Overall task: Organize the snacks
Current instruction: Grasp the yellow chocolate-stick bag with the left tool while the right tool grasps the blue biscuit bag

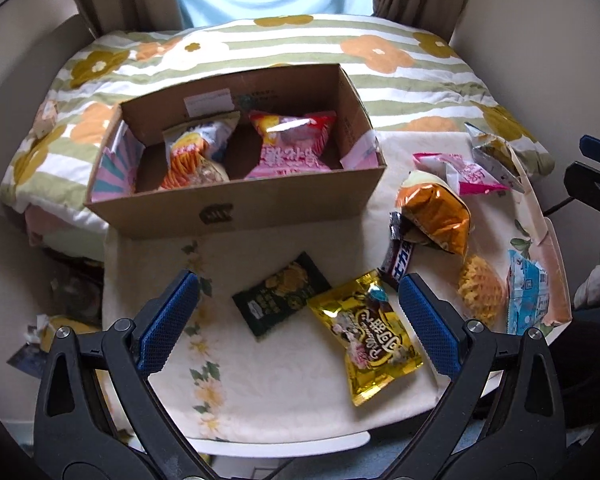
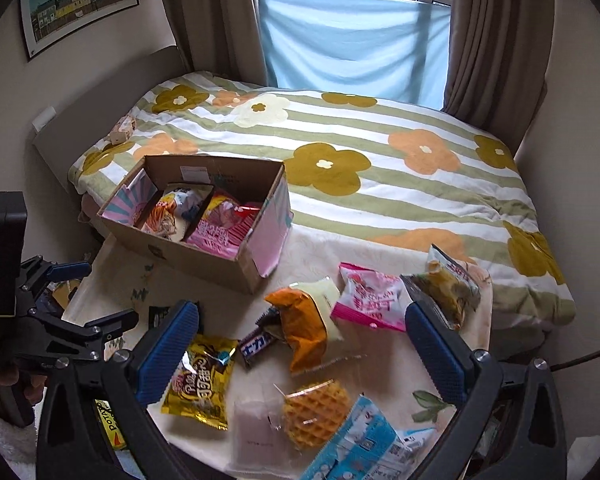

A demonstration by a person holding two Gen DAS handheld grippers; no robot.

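A cardboard box [image 1: 236, 208] [image 2: 204, 260] stands at the back of a small table and holds an orange-white snack bag [image 1: 198, 152] and a pink snack bag [image 1: 292, 148]. My left gripper [image 1: 296, 300] is open and empty above a dark green packet [image 1: 280, 292] and a gold packet [image 1: 372, 336] [image 2: 202, 380]. My right gripper [image 2: 300, 324] is open and empty above an orange bag [image 2: 304, 328] [image 1: 436, 212], a chocolate bar [image 2: 256, 346], a waffle pack [image 2: 314, 412], a pink packet [image 2: 370, 300] and a blue-white packet [image 2: 364, 448].
The table's cream cloth [image 1: 284, 392] ends at a rounded front edge. A bed with a flowered striped cover [image 2: 380, 184] lies right behind the table. The left gripper's body [image 2: 40, 320] shows at the right wrist view's left edge. Curtains and a window are beyond.
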